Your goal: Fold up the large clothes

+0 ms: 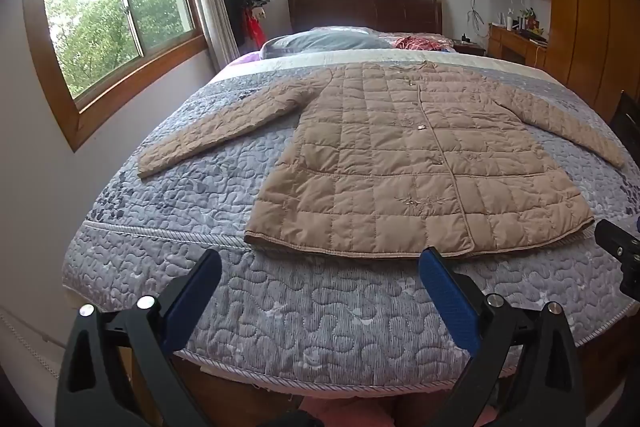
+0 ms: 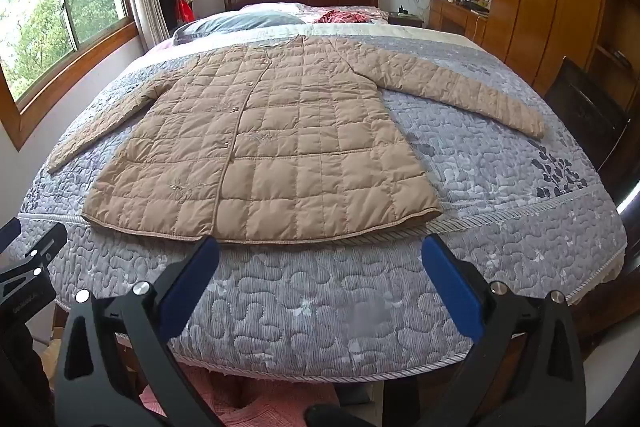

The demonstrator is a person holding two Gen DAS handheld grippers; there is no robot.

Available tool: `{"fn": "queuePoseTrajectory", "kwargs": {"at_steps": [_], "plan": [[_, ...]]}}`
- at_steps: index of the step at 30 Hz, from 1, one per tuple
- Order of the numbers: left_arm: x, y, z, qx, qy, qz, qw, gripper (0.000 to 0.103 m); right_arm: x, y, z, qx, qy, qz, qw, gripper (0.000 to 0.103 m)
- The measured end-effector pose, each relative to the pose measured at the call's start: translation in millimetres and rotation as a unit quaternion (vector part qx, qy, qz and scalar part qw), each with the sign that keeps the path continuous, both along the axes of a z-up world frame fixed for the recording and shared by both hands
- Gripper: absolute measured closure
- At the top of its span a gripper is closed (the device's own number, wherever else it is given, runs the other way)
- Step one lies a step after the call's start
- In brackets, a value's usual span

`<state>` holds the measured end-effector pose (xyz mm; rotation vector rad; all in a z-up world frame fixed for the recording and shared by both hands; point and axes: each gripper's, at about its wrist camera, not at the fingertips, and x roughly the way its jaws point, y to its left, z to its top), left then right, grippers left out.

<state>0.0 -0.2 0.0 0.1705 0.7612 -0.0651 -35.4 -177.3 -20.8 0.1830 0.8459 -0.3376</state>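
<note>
Over the foot of the bed point(image 1: 168, 267), both grippers are held wide open and empty, tilted down toward the quilted bedspread point(image 2: 320, 307); nothing lies between the jaws of the left gripper point(image 1: 320, 271) or of the right gripper point(image 2: 320, 259). No fold has yet been made, so the step in hand is judged to be the first grasp. It is best done by taking a sleeve near its cuff, or the hem at its two corners, with only the jacket's own fabric pinched and the bedspread beneath left out of the grip; the padded cloth is thick, so a deep bite is advised, and the lift should be kept low so that the body is not dragged out of line.

A tan quilted jacket point(image 1: 400, 163) is spread flat, front up, across the middle of the bed, its hem nearest the grippers and its collar toward the pillows point(image 1: 324, 41); the front placket is closed and runs straight down the centre; both sleeves are laid out to the sides, angled toward the foot, the left sleeve point(image 1: 216, 131) and the right sleeve point(image 2: 460, 91) well apart from the body at their cuffs; faint embroidery is seen on the front panels.
</note>
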Motion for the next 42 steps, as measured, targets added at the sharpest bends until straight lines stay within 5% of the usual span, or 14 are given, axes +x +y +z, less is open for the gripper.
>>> {"fn": "queuePoseTrajectory", "kwargs": {"at_steps": [42], "plan": [[-1.0, -1.8, 3.8, 0.007, -0.008, -0.003, 0.9999, 0.004, 1.3, 0.2, -0.4, -0.001, -0.001, 0.000, 1.000, 0.003]]}}
